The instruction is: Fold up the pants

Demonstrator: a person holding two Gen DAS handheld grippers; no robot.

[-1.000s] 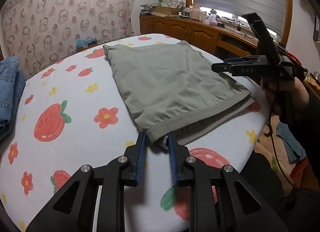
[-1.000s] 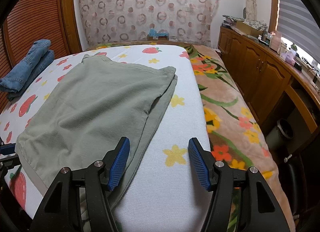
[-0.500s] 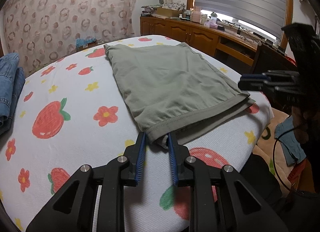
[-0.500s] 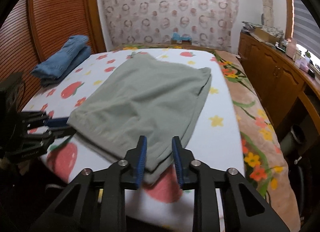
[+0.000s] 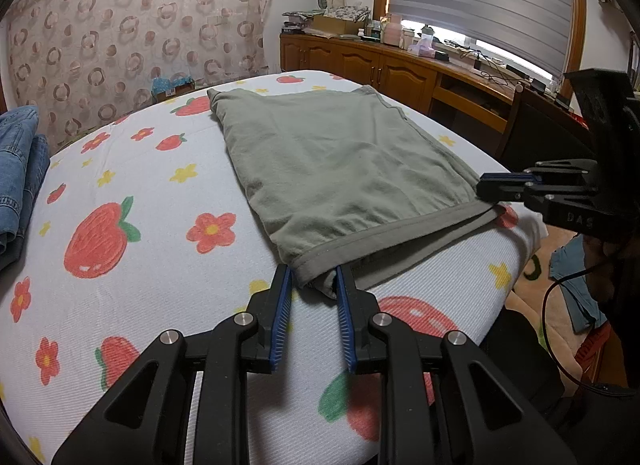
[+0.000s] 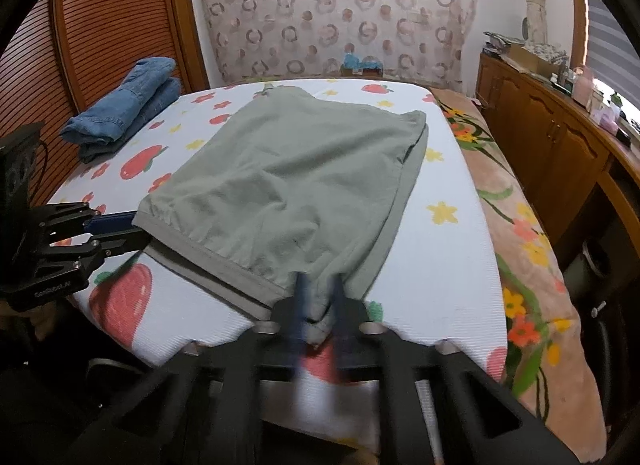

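Note:
Grey-green pants (image 5: 340, 161) lie flat and folded on a white bedspread with strawberries and flowers (image 5: 132, 201). My left gripper (image 5: 314, 277) is shut on the near left corner of the waistband. My right gripper (image 6: 319, 285) is shut on the other waistband corner; it is blurred in its own view. The right gripper also shows in the left wrist view (image 5: 492, 187) at the cloth's right corner. The left gripper shows in the right wrist view (image 6: 120, 229) at the cloth's left corner. The pants (image 6: 296, 181) reach away toward the far end of the bed.
Folded blue jeans (image 6: 124, 121) lie at the bed's far left side. A floral blanket (image 6: 516, 225) covers the bed's right side. Wooden cabinets (image 5: 400, 69) with clutter stand under the window. The bed's near edge is just under both grippers.
My right gripper has closed from wide open and moved in onto the right waistband corner. The left gripper has kept its hold in the same place.

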